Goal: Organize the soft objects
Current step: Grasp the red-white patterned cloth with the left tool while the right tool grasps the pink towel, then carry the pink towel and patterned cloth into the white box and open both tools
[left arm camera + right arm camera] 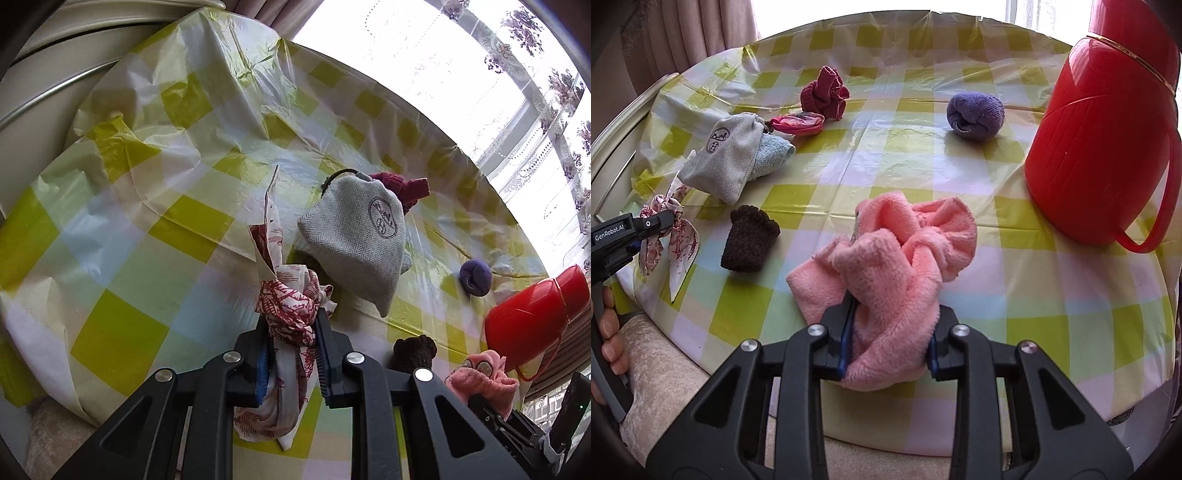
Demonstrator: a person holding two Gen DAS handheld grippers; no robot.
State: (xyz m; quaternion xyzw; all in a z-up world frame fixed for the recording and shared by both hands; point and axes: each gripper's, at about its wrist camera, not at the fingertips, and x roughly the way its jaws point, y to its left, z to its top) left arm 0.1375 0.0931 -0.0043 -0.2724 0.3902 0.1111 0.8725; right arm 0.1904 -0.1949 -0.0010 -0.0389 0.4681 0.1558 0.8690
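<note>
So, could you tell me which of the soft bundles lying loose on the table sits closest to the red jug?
The purple rolled sock; the maroon and brown ones lie much farther from the red jug.

Blown-out window (424,62) backlight, fisheye-warped edges

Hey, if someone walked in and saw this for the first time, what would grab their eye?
Probably the big red jug at the table's right edge. Then the fluffy pink towel bunched in the right tool, and the red-patterned scarf clamped in the left tool.
</note>
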